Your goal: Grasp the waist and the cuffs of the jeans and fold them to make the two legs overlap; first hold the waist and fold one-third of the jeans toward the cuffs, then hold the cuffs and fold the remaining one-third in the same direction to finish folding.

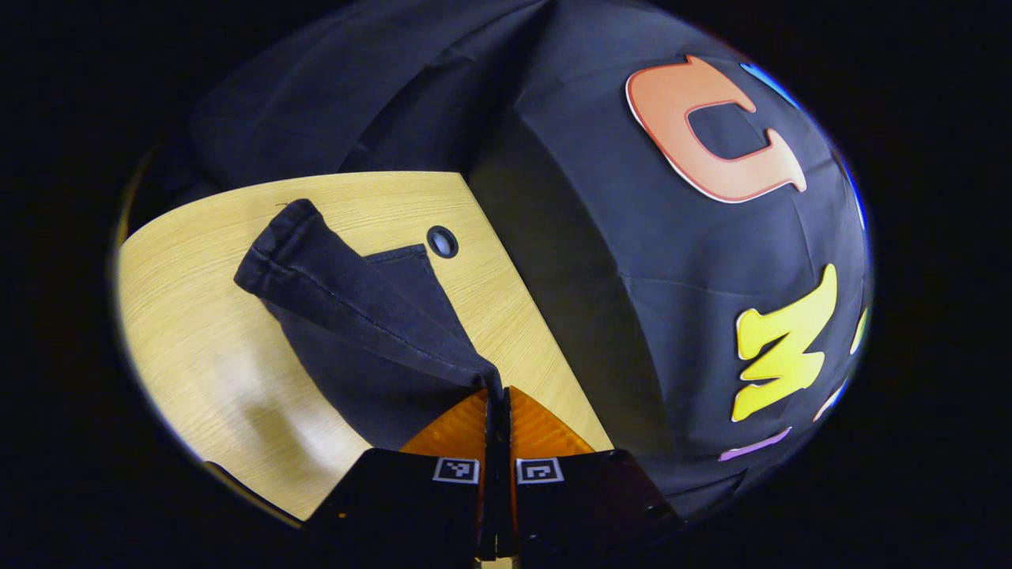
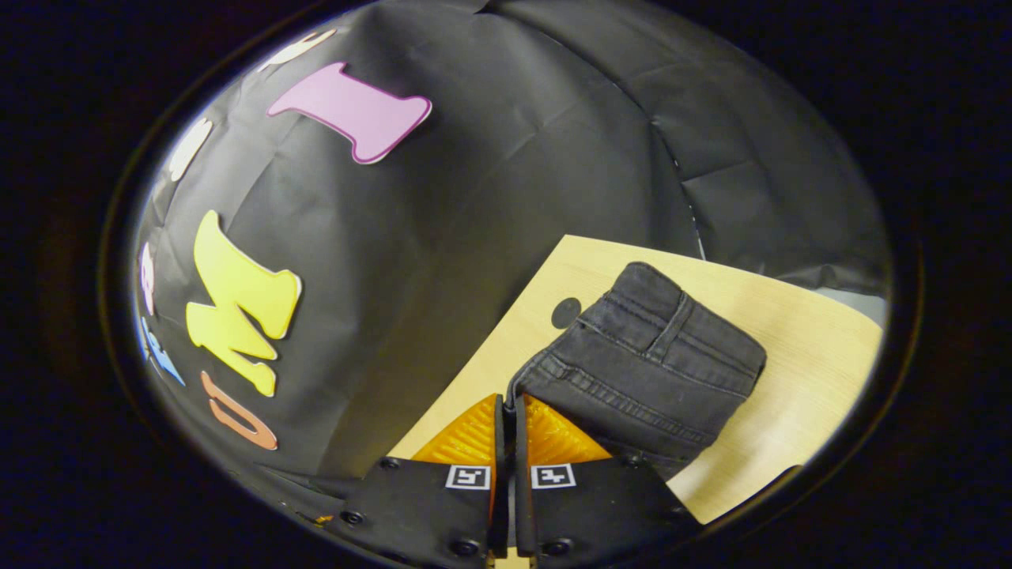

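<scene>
While its fingers are pressing together on a cuff edge, the left gripper is lifting the jeans off the wooden table, cloth trailing toward ten o'clock; the right gripper is pinching the waist, denim spreading toward two o'clock

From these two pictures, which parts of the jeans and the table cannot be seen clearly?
- Left gripper view: the jeans hang from the left gripper, and the lifted cloth hides the table beneath it.
- Right gripper view: the near edge of the jeans is covered by the right gripper.
- Both views: the middle of the jeans between waist and cuffs is cut off.
</scene>
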### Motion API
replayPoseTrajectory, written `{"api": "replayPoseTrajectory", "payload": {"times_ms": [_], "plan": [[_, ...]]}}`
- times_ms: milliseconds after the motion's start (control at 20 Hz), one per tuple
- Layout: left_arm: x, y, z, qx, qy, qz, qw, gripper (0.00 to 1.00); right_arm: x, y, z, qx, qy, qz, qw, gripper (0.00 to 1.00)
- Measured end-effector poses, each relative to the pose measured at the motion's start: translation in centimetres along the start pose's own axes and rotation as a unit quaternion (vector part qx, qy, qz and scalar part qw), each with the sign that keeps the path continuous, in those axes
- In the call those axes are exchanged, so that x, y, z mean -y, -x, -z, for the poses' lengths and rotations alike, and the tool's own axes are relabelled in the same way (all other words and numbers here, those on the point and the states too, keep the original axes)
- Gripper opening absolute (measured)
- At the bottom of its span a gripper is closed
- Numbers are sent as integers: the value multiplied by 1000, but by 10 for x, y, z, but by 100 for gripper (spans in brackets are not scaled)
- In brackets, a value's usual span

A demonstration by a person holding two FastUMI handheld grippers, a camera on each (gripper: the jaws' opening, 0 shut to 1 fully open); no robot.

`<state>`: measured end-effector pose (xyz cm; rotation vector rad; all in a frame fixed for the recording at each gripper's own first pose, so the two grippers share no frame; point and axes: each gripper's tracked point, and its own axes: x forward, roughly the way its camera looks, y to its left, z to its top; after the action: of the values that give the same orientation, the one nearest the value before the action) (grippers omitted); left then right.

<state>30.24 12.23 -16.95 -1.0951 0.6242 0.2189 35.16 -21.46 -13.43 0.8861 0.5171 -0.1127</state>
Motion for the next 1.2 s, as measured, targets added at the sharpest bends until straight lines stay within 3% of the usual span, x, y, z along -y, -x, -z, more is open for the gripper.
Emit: {"api": "replayPoseTrajectory", "payload": {"times_ms": [200, 400, 650, 700, 750, 1050, 1200], "plan": [[-1, -35, -3, -2, -17, -18, 1000, 3, 0, -33, 1, -2, 11, 1, 1000, 4], [-9, -63, -2, -3, 7, -38, 999, 4, 8, -64, 5, -10, -2, 12, 1000, 4], [-20, -94, 5, -7, -34, -68, 997, 4, 21, -97, 15, -22, 13, 29, 999, 5], [-23, -98, 7, -8, -33, -73, 997, 4, 24, -102, 16, -25, 14, 33, 999, 0], [-27, -101, 9, -10, -31, -79, 996, 4, 26, -106, 18, -29, 13, 35, 999, 4], [-43, -115, 19, -15, -46, -104, 993, 4, 42, -127, 32, -45, 19, 53, 997, 5], [-47, -120, 22, -10, -65, -112, 992, 10, 50, -134, 34, -47, 14, 55, 997, 2]]}}
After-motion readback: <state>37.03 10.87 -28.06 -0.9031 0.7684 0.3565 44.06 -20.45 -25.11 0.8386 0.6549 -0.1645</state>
